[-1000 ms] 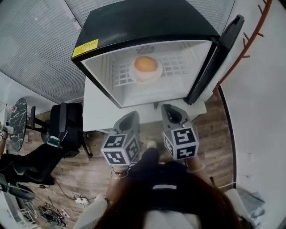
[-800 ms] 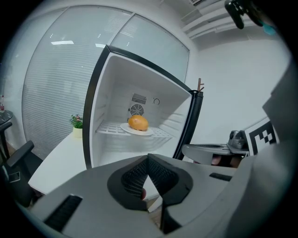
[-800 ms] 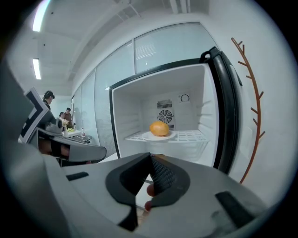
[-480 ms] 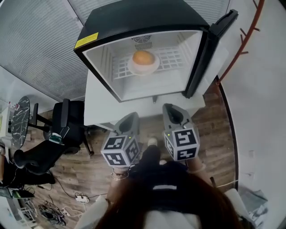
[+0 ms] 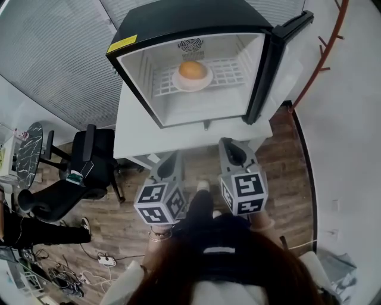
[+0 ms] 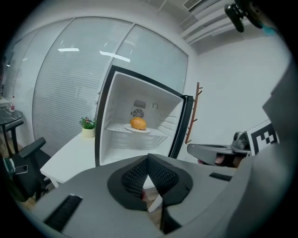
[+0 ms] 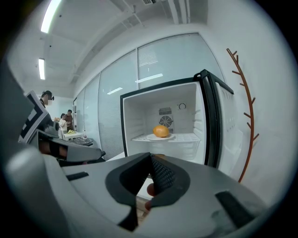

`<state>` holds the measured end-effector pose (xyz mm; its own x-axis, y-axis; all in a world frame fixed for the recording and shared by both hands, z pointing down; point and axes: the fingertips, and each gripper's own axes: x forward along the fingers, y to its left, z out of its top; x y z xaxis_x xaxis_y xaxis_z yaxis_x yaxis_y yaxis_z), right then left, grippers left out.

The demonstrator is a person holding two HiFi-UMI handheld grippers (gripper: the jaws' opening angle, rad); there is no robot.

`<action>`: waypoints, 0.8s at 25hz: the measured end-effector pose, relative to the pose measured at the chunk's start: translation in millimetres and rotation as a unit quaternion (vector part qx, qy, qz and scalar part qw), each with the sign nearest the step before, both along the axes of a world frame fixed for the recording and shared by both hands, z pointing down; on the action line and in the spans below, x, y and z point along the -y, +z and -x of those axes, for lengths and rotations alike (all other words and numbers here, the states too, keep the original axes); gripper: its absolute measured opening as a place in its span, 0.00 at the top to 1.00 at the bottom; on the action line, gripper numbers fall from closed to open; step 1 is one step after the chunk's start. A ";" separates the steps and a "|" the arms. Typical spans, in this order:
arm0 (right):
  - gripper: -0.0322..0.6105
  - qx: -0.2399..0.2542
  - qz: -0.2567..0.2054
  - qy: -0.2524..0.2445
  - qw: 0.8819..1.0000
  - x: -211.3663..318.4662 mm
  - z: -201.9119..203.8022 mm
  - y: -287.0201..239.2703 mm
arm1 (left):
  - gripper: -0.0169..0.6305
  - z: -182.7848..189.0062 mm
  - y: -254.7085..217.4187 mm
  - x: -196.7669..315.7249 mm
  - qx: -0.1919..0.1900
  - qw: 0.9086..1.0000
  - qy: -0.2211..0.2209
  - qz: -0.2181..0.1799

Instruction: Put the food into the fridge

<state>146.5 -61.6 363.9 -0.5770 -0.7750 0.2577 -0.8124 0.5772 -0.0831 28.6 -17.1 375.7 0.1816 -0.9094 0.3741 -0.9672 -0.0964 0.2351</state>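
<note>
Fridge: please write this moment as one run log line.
fridge door: open | orange food: on plate on fridge shelf | left gripper: shut, empty | right gripper: shut, empty

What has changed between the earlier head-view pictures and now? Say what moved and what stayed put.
The person has backed away: the black fridge with a white inside now lies further from the left gripper and right gripper, and more of the white table shows. Nothing was gripped or released. Both grippers stay shut and empty; the round orange food stays on its white plate, door open.
</note>
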 end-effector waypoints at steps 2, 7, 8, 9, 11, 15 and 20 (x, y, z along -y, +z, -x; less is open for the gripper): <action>0.95 -0.004 -0.003 -0.001 1.000 -5.1 -1.0 -0.9 | 0.97 0.5 -1.8 -5.3 -0.002 1.000 -0.006 -0.004; 0.95 -0.009 -0.005 -0.005 1.000 -17.3 -7.7 -2.0 | 0.97 0.3 -0.3 -19.7 -0.003 1.000 -0.019 -0.005; 0.95 -0.008 -0.005 -0.006 1.000 -19.9 -8.7 -2.2 | 0.97 -0.4 0.0 -22.6 -0.003 1.000 -0.020 -0.005; 0.95 -0.007 -0.004 -0.007 1.000 -22.6 -9.5 -2.2 | 0.97 -1.3 0.2 -25.6 -0.003 1.000 -0.021 -0.005; 0.95 -0.007 -0.003 -0.009 1.000 -28.2 -11.3 -1.9 | 0.97 -3.4 0.6 -31.6 -0.004 1.000 -0.021 -0.004; 0.95 -0.006 -0.002 -0.012 1.000 -39.0 -13.7 1.1 | 0.97 -7.0 2.6 -43.1 -0.006 1.000 -0.023 -0.004; 0.95 -0.004 -0.001 -0.017 1.000 -51.5 -15.1 5.1 | 0.97 -8.8 4.6 -57.5 -0.005 1.000 -0.027 -0.007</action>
<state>161.6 -10.1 369.0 -0.6009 -0.7555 0.2609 -0.7931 0.6043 -0.0764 37.4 40.4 380.4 0.1359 -0.9229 0.3603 -0.9686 -0.0474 0.2439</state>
